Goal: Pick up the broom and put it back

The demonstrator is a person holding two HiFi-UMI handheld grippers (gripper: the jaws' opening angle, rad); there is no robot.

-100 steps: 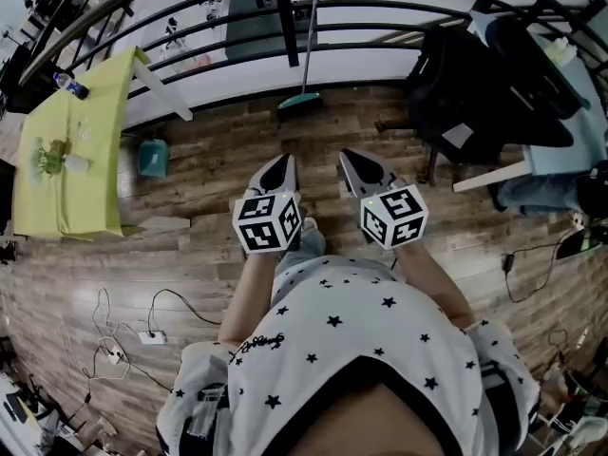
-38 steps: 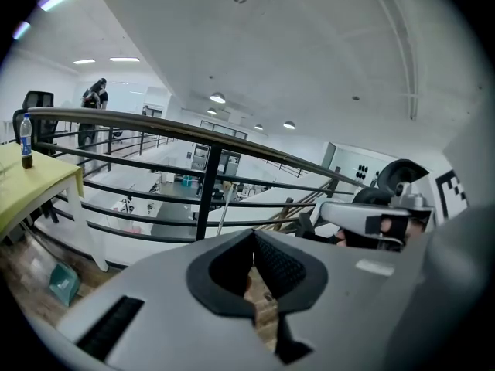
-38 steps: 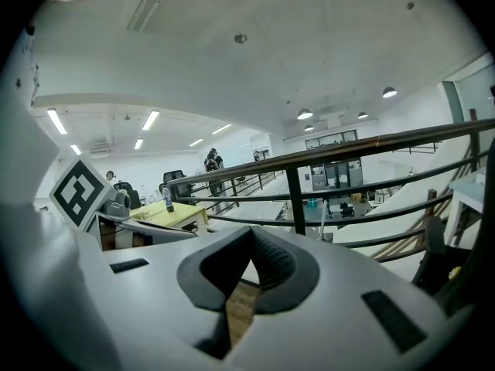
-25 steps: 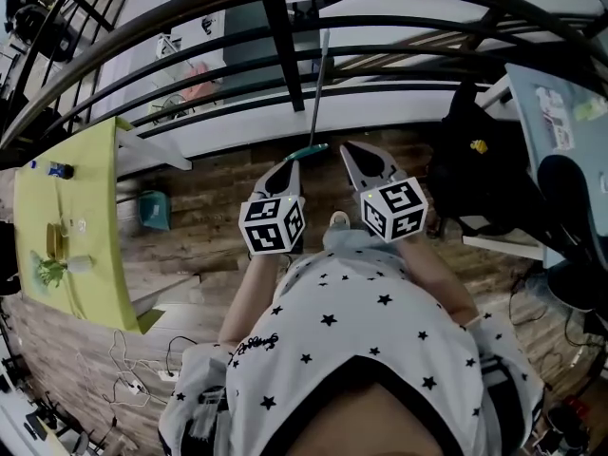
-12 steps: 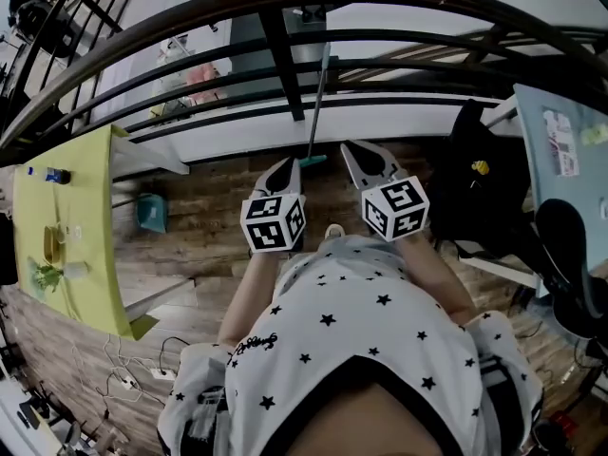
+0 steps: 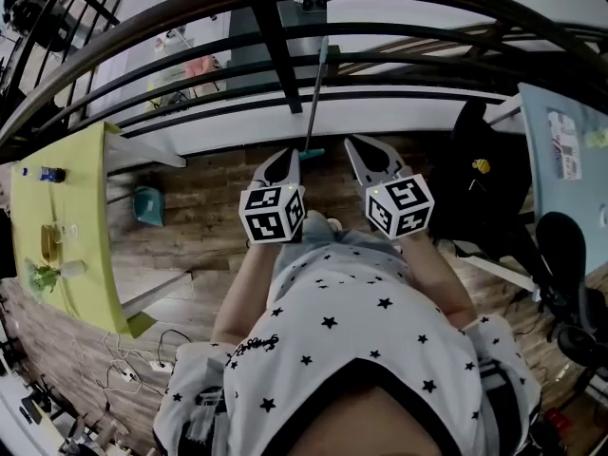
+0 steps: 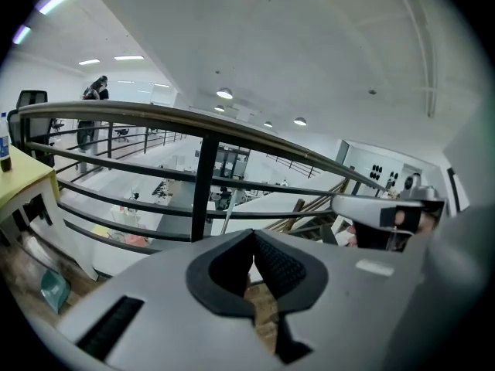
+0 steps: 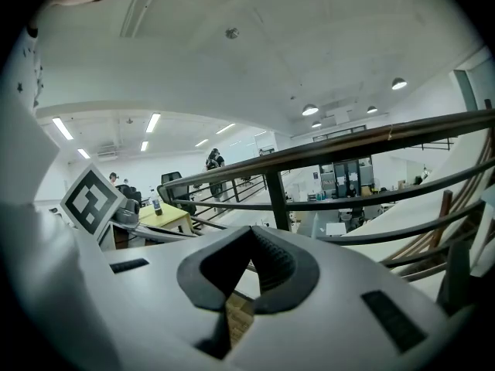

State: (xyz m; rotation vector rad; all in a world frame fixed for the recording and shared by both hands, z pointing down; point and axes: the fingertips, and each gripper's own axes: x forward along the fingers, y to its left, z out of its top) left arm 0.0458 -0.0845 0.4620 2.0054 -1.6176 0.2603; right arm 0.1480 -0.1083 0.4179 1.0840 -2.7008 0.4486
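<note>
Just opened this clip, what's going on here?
A person stands facing a railing with a gripper in each hand. The broom leans against the railing just ahead, its head down on the wooden floor, seen between the two gripper tips. The left gripper and right gripper are both shut and empty, pointed toward the broom. Neither holds it, so the pick-up has not yet begun.
</note>
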